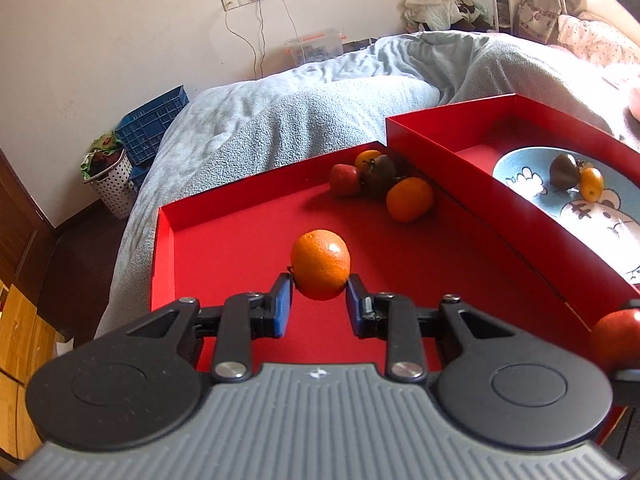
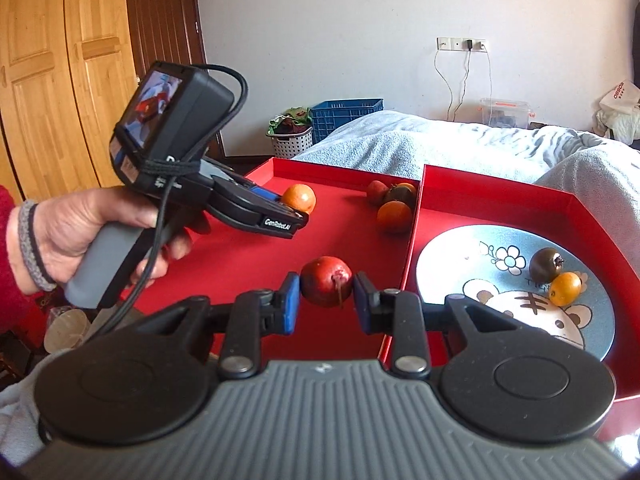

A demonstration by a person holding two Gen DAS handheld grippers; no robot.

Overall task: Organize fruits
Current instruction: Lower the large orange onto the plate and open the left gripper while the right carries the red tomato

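Note:
My left gripper is shut on an orange mandarin, held above the left red tray; the right wrist view shows the same gripper with the mandarin in a person's hand. My right gripper is shut on a red fruit over the left tray, near the wall it shares with the right tray. A pile of fruits lies in the left tray's far right corner. The blue plate in the right red tray carries a dark tomato and a small yellow fruit.
Both trays rest on a bed with a grey-blue blanket. A blue crate and a white basket stand on the floor past the bed. Wooden wardrobe doors rise at the left. The red fruit shows at the left view's right edge.

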